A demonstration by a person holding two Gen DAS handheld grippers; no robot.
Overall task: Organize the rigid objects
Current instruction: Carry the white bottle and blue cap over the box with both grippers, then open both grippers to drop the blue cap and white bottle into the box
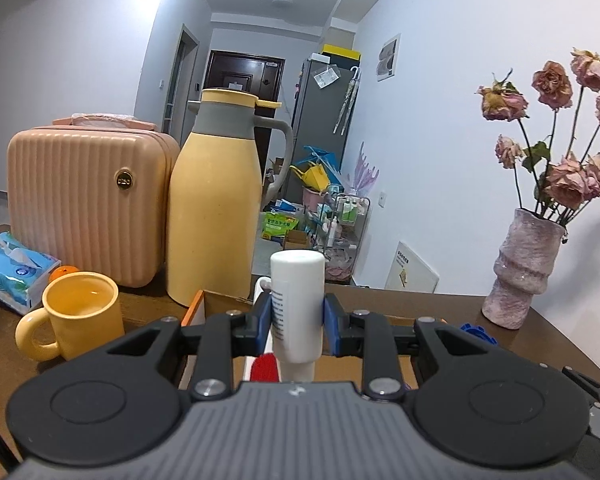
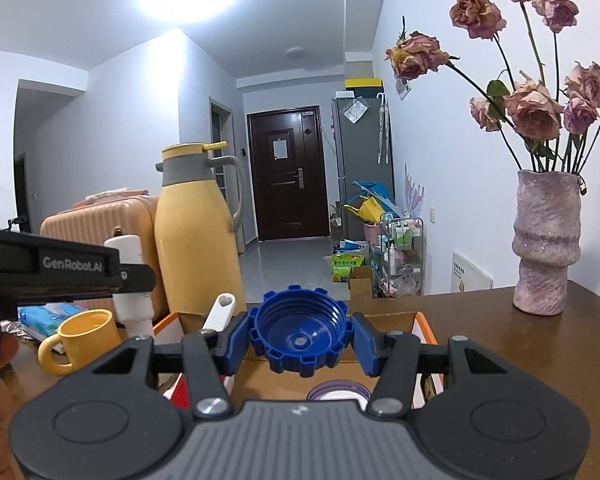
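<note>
White bottle (image 1: 297,304), blue cap (image 2: 299,334), yellow mug (image 1: 76,314), ribbed pink case (image 1: 84,204).

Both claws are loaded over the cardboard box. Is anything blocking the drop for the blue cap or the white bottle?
Nothing visible blocks either. The right claw holds the blue cap above the open box; a purple-rimmed lid lies inside below it. The left claw holds the white bottle over the box's other end, near a red item.

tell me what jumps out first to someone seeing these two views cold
Each hand-held gripper is full: the left hand-held gripper clamps a white bottle upright, and the right hand-held gripper pinches a blue notched cap, both over an open cardboard box on the brown table. Behind stand a tall yellow thermos jug beside a pink ribbed case, with a yellow mug in front, and dried roses in a rough pink vase at the right.
</note>
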